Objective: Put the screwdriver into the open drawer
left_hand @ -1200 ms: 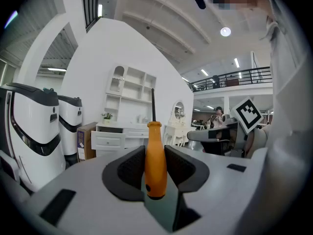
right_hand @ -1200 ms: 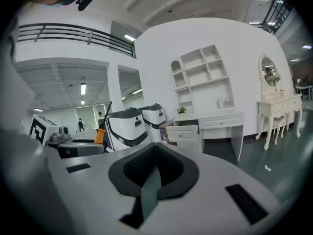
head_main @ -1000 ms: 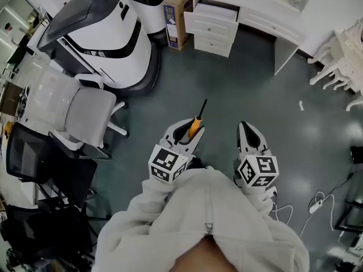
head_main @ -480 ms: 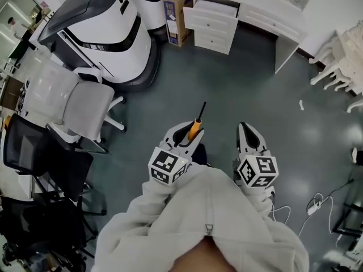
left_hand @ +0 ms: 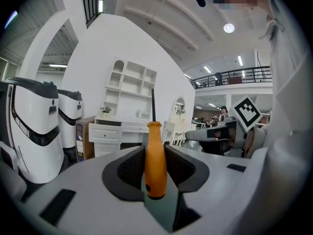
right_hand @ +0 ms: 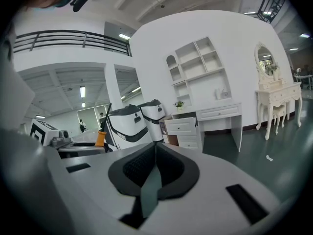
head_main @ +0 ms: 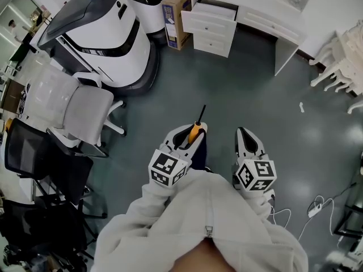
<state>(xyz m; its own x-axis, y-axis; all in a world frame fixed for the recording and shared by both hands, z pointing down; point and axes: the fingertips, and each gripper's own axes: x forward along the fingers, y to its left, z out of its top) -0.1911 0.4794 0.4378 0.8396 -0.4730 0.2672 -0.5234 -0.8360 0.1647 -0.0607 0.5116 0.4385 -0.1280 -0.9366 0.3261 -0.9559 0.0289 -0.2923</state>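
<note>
Left claw (left_hand: 155, 150), perhaps lower, tight around screwdriver (left_hand: 155, 173)

— Floor under me?
— I note a dark grey floor (head_main: 255, 95), glossy, with light spots at right.
— Furniture?
— White desk (head_main: 266, 16) upper right. Grey office chair (head_main: 85, 109) and black chair (head_main: 31, 152) at left. Cardboard box (head_main: 171, 16) top centre. Built-in wall shelves (right_hand: 200, 67) above the desk.

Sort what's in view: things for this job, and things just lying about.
Job: screwdriver, clamped in the left gripper; open drawer.
Lying about: grey office chair; cardboard box; large white machine.
</note>
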